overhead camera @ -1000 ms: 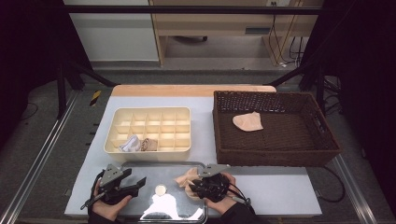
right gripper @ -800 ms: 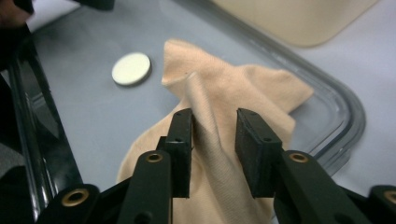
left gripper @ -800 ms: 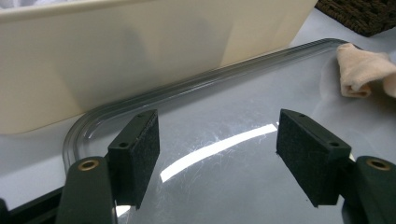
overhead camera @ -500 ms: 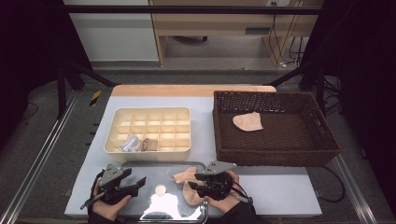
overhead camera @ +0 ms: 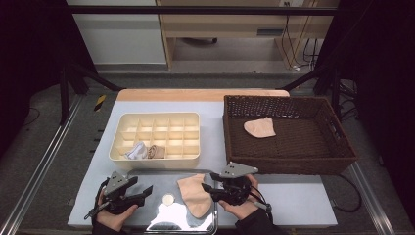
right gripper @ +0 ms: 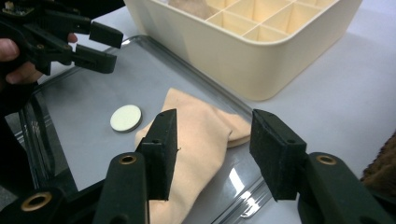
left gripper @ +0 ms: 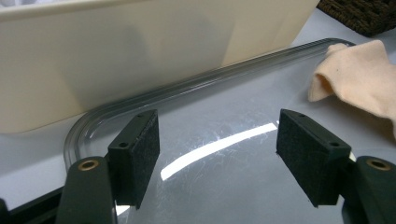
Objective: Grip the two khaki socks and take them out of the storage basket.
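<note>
Left gripper (overhead camera: 142, 191) sits at the near-left corner of the table, jaws spread wide with nothing between them, its tips reaching over the left edge of the shiny metal tray (overhead camera: 166, 223). In its own view the two black pads (left gripper: 137, 158) hang above bare, reflective tray (left gripper: 219, 186), and the peach sock (left gripper: 359, 77) shows off toward the far right of that picture.

Moving rightward, a small white disc (overhead camera: 168, 199) lies on the tray, apart from the cloth. Next comes the sock (overhead camera: 195, 193) itself, spread flat on the tray's right part with one end draped over the tray's far rim; its long axis runs from the tray's near side away toward the cream divided box (overhead camera: 156, 137).

Right gripper (overhead camera: 213, 192) hovers just beside the sock's right edge. Its jaws have just been opening and now stand apart; in its view the sock (right gripper: 196, 154) lies below and between the pads (right gripper: 161, 149), not pinched (released, by the look of it).

Any next grasp turns on this: the sock lies directly under the right gripper, with the left gripper well apart across the disc, so the right hand is plainly nearer.

Farther right, a dark wicker basket (overhead camera: 342, 147) holds a second peach sock (overhead camera: 259, 127).
</note>
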Demonstrator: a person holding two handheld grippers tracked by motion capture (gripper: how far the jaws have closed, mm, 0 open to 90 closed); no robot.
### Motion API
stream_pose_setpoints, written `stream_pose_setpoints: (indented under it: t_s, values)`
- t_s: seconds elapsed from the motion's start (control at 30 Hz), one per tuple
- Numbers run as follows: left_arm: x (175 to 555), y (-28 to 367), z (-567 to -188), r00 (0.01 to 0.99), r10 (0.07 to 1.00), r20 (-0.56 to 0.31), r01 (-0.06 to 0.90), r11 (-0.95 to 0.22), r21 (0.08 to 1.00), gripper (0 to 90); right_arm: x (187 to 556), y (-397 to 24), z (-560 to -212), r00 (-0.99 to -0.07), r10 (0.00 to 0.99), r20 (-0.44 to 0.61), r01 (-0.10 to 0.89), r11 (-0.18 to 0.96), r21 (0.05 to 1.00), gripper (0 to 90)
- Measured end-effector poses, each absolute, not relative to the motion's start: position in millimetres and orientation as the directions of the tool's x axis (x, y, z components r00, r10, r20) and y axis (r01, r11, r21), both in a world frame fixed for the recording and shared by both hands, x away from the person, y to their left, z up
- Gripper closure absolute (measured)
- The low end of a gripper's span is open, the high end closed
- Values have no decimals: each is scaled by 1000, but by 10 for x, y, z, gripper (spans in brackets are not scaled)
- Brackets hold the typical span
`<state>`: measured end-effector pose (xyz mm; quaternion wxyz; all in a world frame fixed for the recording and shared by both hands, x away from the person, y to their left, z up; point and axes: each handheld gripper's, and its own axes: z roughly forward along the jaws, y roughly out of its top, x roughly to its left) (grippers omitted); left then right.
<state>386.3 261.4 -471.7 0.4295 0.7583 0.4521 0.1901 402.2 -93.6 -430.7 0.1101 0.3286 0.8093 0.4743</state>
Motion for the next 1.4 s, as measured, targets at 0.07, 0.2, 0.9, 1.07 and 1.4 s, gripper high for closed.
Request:
stream_pose_setpoints:
  t_s: [0.07,0.2,0.9,1.07,1.4]
  values:
    - [3863,2613,-4718,519,849,-99,522,-224,823,295,4024,-958,-4270,-756,642,130,421,324,847,505]
    - [3864,2613,-4718,520,849,-98,523,-225,822,295,4037,-1030,-4183,-742,658,129,415,300,859,483]
    - [3870,2601,-4723,518,850,-95,524,-227,821,293,4255,-1513,-3581,-628,770,118,354,147,924,343]
    - [3868,2605,-4720,519,850,-95,524,-228,821,293,4449,-1611,-3409,-579,809,105,351,131,927,328]
    - [3871,2602,-4723,519,849,-98,524,-226,821,293,4848,-1812,-3251,-482,870,102,368,95,925,333]
